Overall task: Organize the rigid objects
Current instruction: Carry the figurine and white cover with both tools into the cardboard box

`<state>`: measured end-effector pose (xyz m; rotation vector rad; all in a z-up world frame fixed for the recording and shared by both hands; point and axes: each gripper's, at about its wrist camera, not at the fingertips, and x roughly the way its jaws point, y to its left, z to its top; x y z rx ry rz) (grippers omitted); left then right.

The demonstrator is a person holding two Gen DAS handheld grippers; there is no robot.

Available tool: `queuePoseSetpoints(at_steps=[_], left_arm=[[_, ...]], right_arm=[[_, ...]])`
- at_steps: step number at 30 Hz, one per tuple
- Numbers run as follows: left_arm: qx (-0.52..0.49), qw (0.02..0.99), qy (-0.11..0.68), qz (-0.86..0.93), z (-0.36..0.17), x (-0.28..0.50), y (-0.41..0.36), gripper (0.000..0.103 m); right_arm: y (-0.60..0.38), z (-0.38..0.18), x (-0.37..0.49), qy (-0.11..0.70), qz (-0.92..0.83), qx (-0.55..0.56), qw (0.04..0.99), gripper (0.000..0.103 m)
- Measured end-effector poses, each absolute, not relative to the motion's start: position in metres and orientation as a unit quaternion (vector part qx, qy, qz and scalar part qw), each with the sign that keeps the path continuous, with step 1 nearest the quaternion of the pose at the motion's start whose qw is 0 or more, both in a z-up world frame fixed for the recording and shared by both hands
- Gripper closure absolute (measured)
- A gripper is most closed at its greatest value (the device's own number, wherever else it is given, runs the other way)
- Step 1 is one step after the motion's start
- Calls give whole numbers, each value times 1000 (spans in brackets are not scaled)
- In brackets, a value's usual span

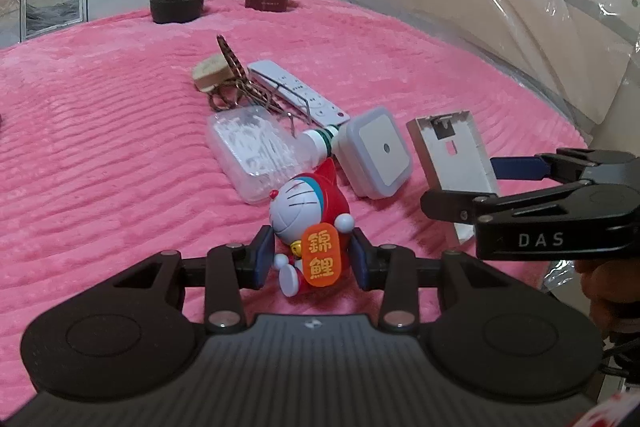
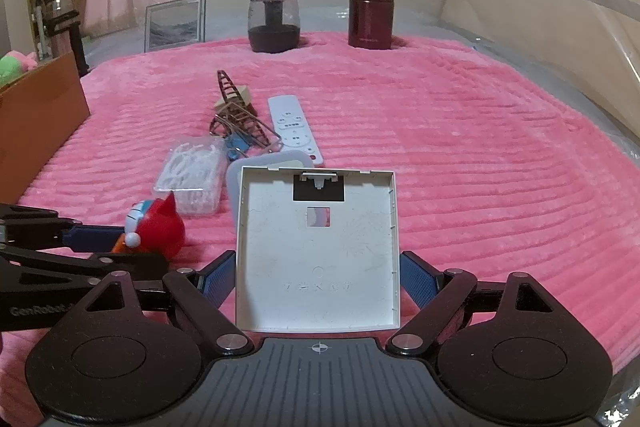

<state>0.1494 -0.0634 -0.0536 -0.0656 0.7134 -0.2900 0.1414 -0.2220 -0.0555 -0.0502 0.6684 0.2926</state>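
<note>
Left wrist view: the left gripper [image 1: 313, 257] has its fingers spread to either side of the cat figurine [image 1: 308, 223], which sits on the pink blanket [image 1: 100, 155] just in front of the night light [image 1: 374, 157]. Small gaps show at both pads, so the fingers look not yet closed. For a sound grip they should probably close evenly on the round body, below the orange tag [image 1: 319, 254], so the toy does not roll or twist.

Right wrist view: the right gripper [image 2: 316, 277] straddles the white plastic cover [image 2: 318, 251], also beside the night light [image 2: 272, 167]. Its fingers sit at the cover's side edges; I cannot tell whether they press it. Squeezing squarely would keep the thin cover from tilting.
</note>
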Motion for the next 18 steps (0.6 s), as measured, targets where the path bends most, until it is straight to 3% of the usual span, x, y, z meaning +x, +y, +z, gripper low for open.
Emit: queuePoseSetpoints(at_steps=[18], left_arm=[[-24,957,272,-102,58,85,21,69]], right_arm=[[-149,34,106,247,261,-20,933,20]])
